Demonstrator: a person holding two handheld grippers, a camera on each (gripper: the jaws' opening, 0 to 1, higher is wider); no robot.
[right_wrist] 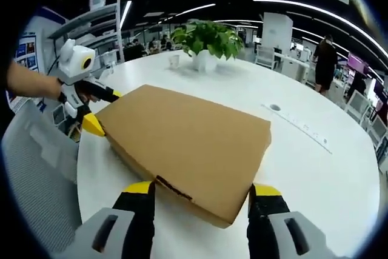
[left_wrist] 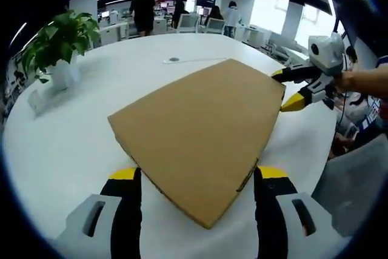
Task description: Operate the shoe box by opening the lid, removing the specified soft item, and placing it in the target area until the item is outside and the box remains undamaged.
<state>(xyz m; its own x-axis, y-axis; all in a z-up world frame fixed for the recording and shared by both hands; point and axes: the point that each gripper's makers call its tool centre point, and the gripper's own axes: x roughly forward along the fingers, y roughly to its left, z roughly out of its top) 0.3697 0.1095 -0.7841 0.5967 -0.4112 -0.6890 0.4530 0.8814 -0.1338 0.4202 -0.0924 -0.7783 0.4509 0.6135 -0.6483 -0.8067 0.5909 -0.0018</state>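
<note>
Closed cardboard shoe box [left_wrist: 200, 131] flat on white round table [left_wrist: 66, 150], lid still down. Left gripper [left_wrist: 197, 177] spread wide at one corner, jaws either side, not clamped. Right gripper [right_wrist: 200, 189] likewise apart, straddling opposite corner. Risk: lifting lid from corners unevenly could twist or tear cardboard; box could slide on smooth table toward potted plant [right_wrist: 206, 40]. Soft item hidden inside.

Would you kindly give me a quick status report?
Both grippers, left and right, open at opposite corners of shoe box. Lid closed. Potted plant standing clear.
</note>
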